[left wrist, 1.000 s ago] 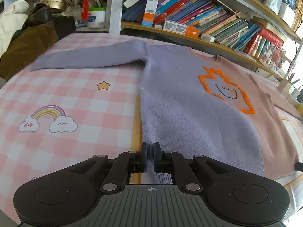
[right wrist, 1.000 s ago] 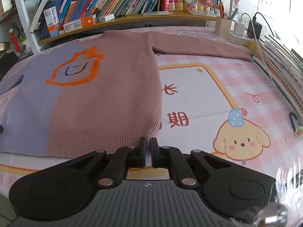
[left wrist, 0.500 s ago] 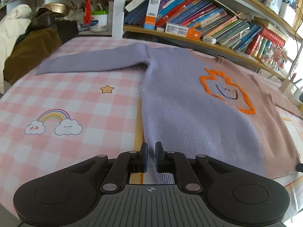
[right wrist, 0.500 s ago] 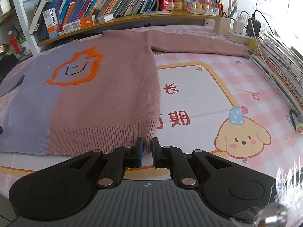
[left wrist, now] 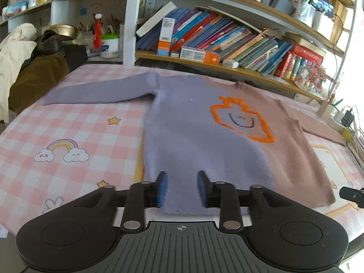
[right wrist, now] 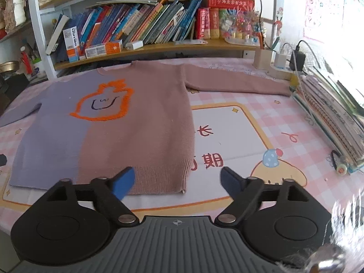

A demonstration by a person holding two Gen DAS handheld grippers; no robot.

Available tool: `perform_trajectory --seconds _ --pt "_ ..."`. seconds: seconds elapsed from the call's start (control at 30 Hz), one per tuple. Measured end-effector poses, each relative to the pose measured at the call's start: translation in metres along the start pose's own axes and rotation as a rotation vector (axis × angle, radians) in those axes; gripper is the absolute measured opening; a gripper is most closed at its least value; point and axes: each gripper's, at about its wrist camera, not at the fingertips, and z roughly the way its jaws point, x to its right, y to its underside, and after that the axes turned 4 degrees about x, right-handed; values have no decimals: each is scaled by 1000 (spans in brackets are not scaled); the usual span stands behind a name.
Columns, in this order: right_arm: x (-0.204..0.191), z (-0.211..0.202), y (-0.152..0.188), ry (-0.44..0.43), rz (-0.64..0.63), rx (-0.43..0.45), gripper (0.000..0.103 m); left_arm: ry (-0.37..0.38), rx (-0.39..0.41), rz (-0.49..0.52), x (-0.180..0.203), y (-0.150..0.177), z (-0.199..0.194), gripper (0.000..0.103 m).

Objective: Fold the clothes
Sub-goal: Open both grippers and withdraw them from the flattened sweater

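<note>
Sweater: the sweater lies flat and face up on the desk, arms spread out to both sides. One half is purple, the other half is pink-brown, with an orange face in the middle.
Left tongs: the left tongs are partly open over the purple bottom edge. They hold nothing.
Right tongs: the right tongs are wide open over the pink-brown bottom corner. They hold nothing too.
How it feels: it looks soft, floppy and light. It will likely bend and sag when lifted, and it will not break.
Where to grab: I think the best spots are the ribbed bottom edge, one corner for each tongs, or the ends of the sleeves.
Watch out: the knit may stretch or bunch up if pulled hard, so pinch both layers together.
</note>
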Motion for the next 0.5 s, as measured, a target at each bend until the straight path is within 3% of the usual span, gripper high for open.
perform_trajectory --seconds 0.07,0.2,0.23,0.5 --pt "-4 -4 6 -7 -16 -5 88 2 -6 11 7 4 -4 37" --pt "-13 -12 16 -33 -59 -19 89 -11 -5 39 21 13 -13 65" --pt "-12 -14 17 -34 -64 -12 89 -15 -4 45 24 16 -15 69" --pt "-4 -20 24 -38 -60 -10 91 -23 -33 71 41 36 -28 80"
